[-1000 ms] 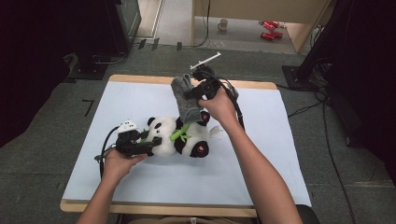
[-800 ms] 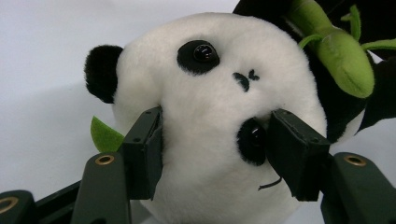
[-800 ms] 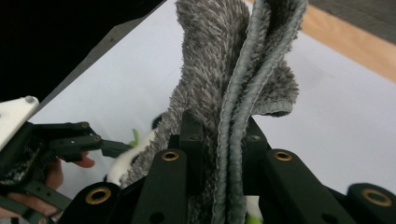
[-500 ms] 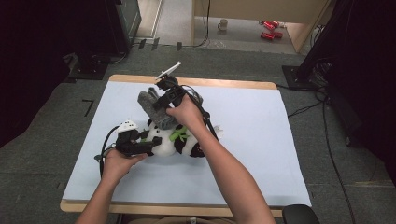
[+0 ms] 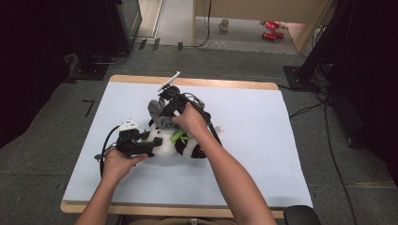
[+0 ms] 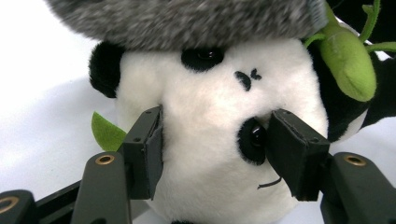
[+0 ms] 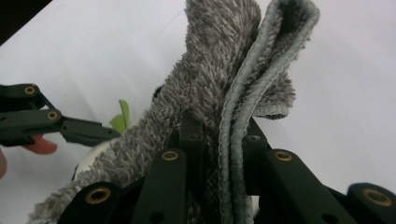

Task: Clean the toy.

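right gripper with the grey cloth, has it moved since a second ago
Yes. The right gripper, shut on the grey cloth, has come leftward and down from the table's far edge, over the panda's head.

- High view: even overhead light, the white surface (image 5: 263, 140) bright, the room's far corners dark.
- Left gripper view: the grey cloth (image 6: 187, 18) at the top is soft; the background glares white.
- Right gripper view: near jaws blurred, top-left corner black.

table (image 5: 263, 154), white cover: plush panda (image 5: 187, 149) lying.
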